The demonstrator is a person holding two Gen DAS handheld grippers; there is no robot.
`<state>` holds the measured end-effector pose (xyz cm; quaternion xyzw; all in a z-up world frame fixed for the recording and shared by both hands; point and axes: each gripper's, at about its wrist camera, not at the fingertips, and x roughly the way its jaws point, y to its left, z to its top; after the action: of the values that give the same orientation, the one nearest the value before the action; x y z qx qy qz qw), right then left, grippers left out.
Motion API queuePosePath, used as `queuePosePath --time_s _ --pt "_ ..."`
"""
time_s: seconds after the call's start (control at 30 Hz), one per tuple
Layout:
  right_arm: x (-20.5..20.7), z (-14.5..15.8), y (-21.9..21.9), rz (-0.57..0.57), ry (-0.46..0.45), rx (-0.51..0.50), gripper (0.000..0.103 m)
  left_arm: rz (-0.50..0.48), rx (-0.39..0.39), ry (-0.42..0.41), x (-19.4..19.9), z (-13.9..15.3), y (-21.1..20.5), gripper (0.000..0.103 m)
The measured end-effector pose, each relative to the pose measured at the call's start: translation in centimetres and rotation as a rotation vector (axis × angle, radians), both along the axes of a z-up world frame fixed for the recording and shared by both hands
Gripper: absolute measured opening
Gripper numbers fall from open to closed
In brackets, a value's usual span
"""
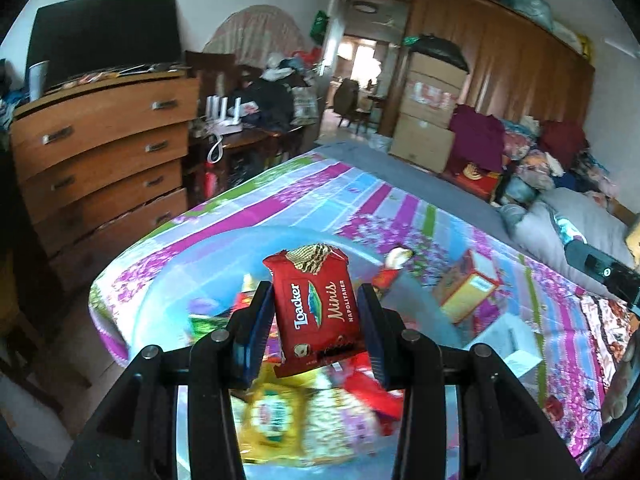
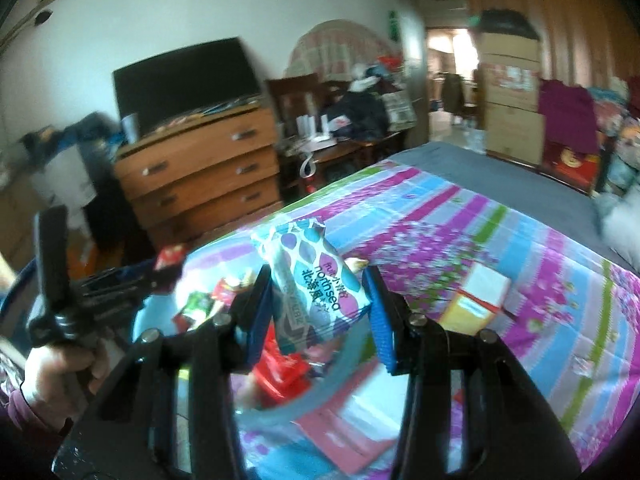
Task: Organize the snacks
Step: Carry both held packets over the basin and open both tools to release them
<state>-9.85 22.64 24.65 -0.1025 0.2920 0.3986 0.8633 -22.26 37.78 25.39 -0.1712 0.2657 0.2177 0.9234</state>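
Left wrist: left claw grips wafers, right claw grips pouch; both mid-carry, tub just beyond, release there likely next.

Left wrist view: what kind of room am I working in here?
Most likely a lived-in bedroom. A bed with a striped floral sheet fills the middle, a wooden chest of drawers stands against the wall, and a tall wooden wardrobe has clothes heaped beside it.

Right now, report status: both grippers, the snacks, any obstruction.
Left gripper shut on red Loacker wafer pack. Right gripper shut on teal-and-purple northsea packet. Both above clear blue plastic snack tub. Nothing blocking.
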Motion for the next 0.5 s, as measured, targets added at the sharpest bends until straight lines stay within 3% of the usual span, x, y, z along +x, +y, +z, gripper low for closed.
queuePosePath --time_s 0.23,0.5 --pt "-1.3 -2.0 4.1 0.081 0.048 -0.053 0.045 0.003 0.005 0.017 -0.3 -1.1 0.5 0.043" --pt "-1.9 -2.8 5.4 0.085 0.065 -0.074 0.045 -0.015 0.000 0.010 -0.3 -1.2 0.4 0.043"
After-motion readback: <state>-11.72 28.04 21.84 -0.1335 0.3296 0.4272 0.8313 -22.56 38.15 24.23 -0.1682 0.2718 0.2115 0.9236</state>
